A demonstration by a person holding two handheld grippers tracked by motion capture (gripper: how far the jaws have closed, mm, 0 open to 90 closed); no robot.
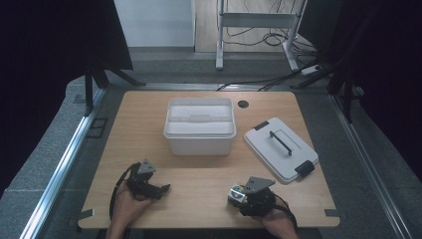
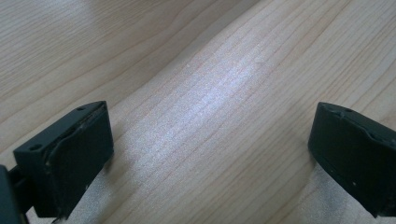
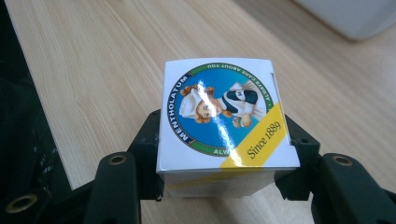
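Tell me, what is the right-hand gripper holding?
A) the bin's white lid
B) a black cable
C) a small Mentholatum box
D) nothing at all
C: in the right gripper view, the right gripper has its jaws pressed against both sides of the small Mentholatum box, while the white lid lies apart on the table.

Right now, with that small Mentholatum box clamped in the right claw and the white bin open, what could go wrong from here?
1. The right claw pinches the small Mentholatum box only at its lower sides; the glossy carton might slip or dent.
2. The white bin has an inner tray at its top, so the box could catch on it.
3. The lid lies close beside the bin, where a sweeping forearm may nudge it.
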